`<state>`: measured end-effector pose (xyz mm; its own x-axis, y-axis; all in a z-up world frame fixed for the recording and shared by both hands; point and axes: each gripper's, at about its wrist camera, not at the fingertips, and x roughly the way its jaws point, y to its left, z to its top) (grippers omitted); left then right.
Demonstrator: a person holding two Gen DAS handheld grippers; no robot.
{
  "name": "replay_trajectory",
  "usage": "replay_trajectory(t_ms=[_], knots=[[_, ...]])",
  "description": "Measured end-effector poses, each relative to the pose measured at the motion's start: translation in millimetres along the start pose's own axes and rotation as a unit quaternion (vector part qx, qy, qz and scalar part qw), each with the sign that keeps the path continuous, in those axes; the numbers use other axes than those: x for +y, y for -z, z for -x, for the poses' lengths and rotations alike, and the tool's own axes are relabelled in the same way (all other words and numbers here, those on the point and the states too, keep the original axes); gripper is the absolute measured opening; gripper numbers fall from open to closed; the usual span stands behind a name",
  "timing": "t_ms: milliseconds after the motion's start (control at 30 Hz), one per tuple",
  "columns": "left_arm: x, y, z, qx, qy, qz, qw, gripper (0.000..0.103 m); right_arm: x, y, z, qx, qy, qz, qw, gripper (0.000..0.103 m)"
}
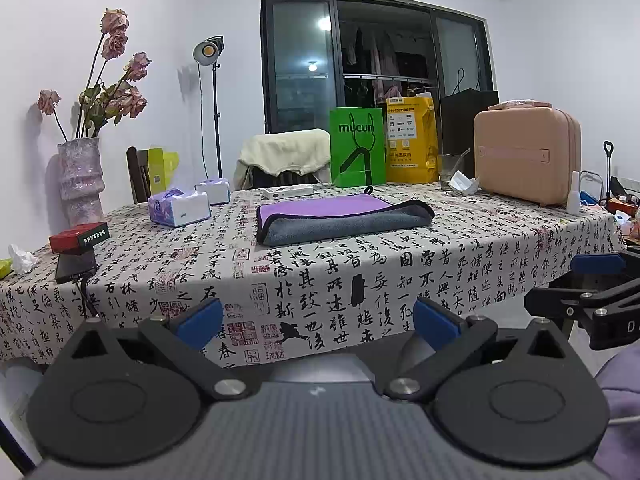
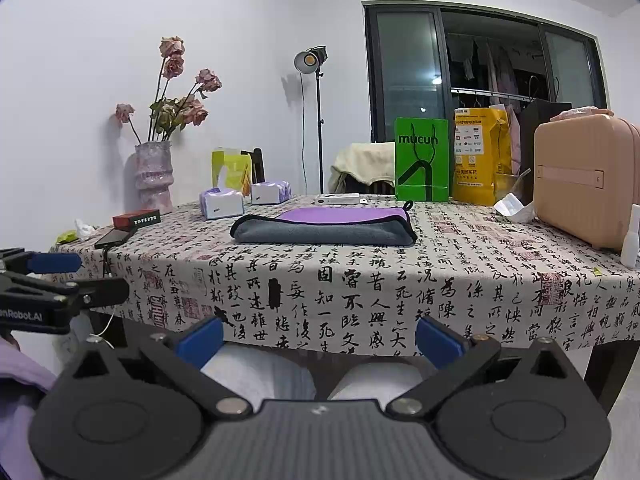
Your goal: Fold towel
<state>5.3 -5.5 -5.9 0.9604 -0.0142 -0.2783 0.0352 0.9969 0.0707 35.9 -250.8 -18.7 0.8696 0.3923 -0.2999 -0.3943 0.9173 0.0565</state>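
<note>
Both tongs hang in front of the table's near edge, below its top, holding nothing. The left tongs (image 1: 318, 320) stand wide, blue pads far apart, and the right tongs (image 2: 320, 338) are spread just as wide.

The towel (image 1: 344, 218) lies folded flat on the table (image 1: 280, 280), straight ahead of both tongs and well beyond their tips. Its grey side wraps the near edge and its purple face shows on top, with a small hanging loop at the far corner.

Left of the towel sit two tissue packs (image 1: 179, 208); further left stands a vase of dried roses (image 1: 80, 180). Behind the towel stands a green paper bag (image 1: 357, 146), and to the right a pink suitcase (image 1: 526, 156).
</note>
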Motion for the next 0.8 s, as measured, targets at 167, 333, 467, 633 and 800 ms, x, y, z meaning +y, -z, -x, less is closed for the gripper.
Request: replay_trajectory(t_ms=[167, 333, 467, 633, 800], knots=[[0.2, 0.7, -0.8, 0.001, 0.0, 0.0, 1.0, 0.103, -0.3, 1.0, -0.2, 0.001, 0.0, 0.0, 1.0, 0.103], [0.0, 0.5, -0.8, 0.001, 0.0, 0.0, 1.0, 0.103, -0.5, 1.7, -0.3, 0.002, 0.0, 0.0, 1.0, 0.103], [0.2, 0.7, -0.8, 0.001, 0.0, 0.0, 1.0, 0.103, -0.1, 2.6, -0.2, 0.003, 0.0, -0.001, 1.0, 0.103], [0.1, 1.3, -1.2, 0.001, -0.001, 0.0, 1.0, 0.103, -0.1, 2.4, -0.2, 0.003, 0.0, -0.001, 1.0, 0.103], [0.0, 2.1, -1.7, 0.001, 0.0, 0.0, 1.0, 0.103, -0.4, 2.6, -1.9, 0.004, 0.001, -0.001, 1.0, 0.103]])
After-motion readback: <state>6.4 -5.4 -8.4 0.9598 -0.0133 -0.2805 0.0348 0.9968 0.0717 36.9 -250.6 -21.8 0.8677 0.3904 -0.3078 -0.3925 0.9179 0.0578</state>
